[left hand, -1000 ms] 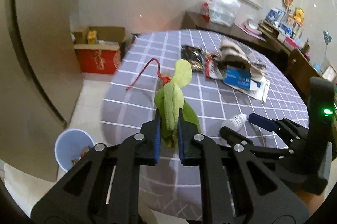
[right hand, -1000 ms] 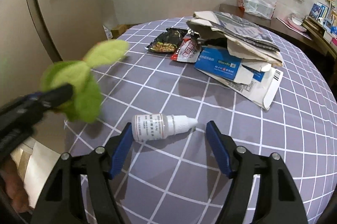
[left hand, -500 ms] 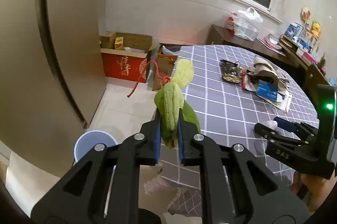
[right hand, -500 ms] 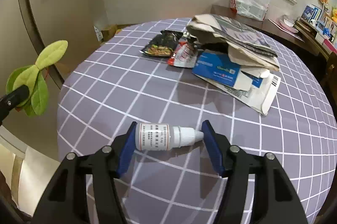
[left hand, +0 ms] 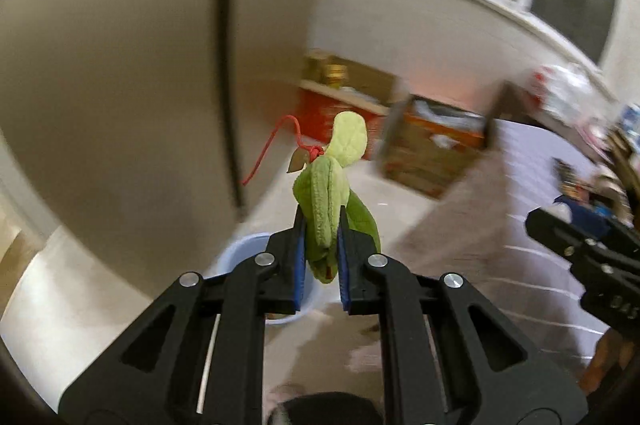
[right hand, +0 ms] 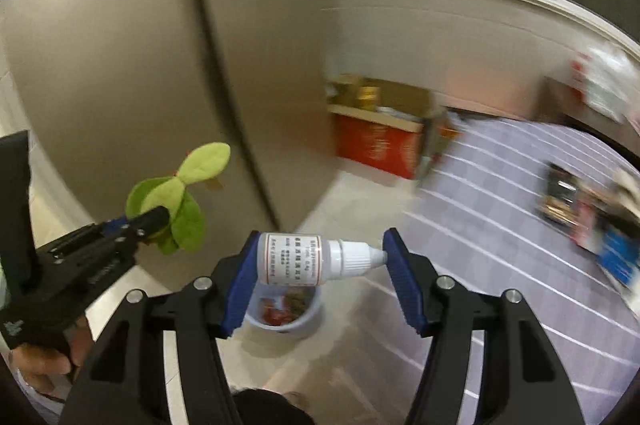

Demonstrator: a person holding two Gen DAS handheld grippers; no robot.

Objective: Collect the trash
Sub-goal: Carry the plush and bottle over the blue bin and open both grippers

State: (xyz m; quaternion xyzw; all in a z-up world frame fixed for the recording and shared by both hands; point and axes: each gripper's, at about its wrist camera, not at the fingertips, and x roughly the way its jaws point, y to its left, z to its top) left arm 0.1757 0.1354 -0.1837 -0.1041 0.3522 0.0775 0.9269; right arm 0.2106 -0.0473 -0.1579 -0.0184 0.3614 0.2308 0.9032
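**Risk check: both items carried over the bin**

Left gripper is clenched on the green plush leaf. Right gripper grasps the small white bottle end to end, lengthwise.

Blue bin sits low centre in the right view, directly beneath the bottle.

Risks: bottle held by its tip could pivot out early; the leaf's red cord may snag a jaw on release.

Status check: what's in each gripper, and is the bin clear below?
Left gripper shut on green plush leaves. Right gripper shut on dropper bottle. Blue bin below, open, nothing blocking.
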